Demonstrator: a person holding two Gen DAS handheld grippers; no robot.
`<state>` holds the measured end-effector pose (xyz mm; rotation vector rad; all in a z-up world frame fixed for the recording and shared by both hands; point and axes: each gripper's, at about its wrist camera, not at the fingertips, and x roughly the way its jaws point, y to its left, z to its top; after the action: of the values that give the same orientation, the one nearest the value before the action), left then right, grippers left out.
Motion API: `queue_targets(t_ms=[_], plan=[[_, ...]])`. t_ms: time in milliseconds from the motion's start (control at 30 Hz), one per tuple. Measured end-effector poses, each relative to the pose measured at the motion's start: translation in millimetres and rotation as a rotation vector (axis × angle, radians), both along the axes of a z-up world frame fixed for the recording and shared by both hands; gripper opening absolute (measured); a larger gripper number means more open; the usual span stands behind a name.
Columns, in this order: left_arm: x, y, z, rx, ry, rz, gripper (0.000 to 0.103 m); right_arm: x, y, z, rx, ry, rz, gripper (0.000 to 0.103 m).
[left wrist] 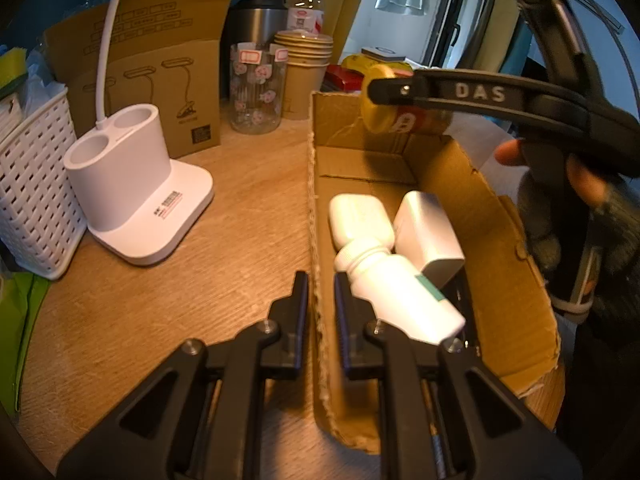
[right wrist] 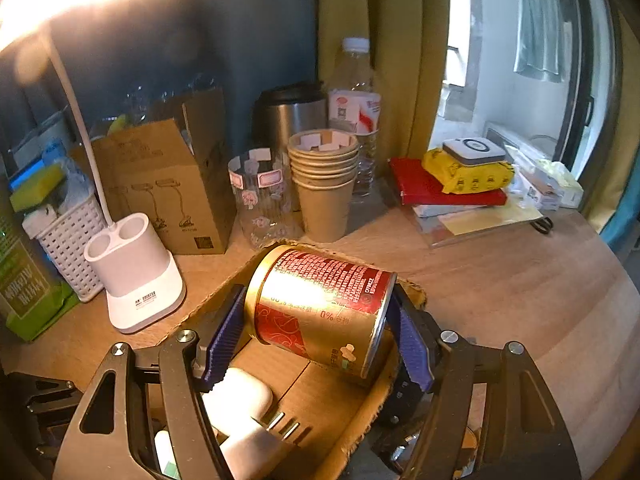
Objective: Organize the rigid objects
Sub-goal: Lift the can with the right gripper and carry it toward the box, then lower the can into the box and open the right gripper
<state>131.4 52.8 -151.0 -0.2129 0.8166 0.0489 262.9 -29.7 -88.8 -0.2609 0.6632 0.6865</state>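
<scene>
An open cardboard box (left wrist: 504, 264) lies on the wooden table. Inside it are a white pill bottle (left wrist: 400, 292), a white case (left wrist: 360, 220) and a white charger (left wrist: 428, 236). My left gripper (left wrist: 321, 312) is shut on the box's left wall. My right gripper (right wrist: 316, 332) is shut on a gold and red can (right wrist: 320, 308), held on its side above the far end of the box (right wrist: 332, 396). In the left wrist view the can (left wrist: 396, 116) hangs over the box's far end under the right gripper's finger (left wrist: 472, 92).
A white lamp base (left wrist: 136, 200) and a white basket (left wrist: 32, 200) stand left of the box. Behind are a brown carton (left wrist: 152, 68), a glass jar (left wrist: 258, 88), stacked paper cups (left wrist: 306, 68), a steel flask (right wrist: 288, 116) and a water bottle (right wrist: 356, 116). Books and a yellow pack (right wrist: 468, 172) lie at the right.
</scene>
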Motion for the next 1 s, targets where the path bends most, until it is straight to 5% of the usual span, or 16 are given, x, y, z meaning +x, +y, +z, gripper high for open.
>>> queue_targets(t_ms=[567,1000], plan=[[1,-1,-1,-0.001,0.0,-0.004,0.014,29,12,-17,-0.033,0.159,0.07,0.073],[1,0,-1,-0.002,0.001,-0.002,0.014,14,0,4,-0.009,0.062,0.026,0.079]])
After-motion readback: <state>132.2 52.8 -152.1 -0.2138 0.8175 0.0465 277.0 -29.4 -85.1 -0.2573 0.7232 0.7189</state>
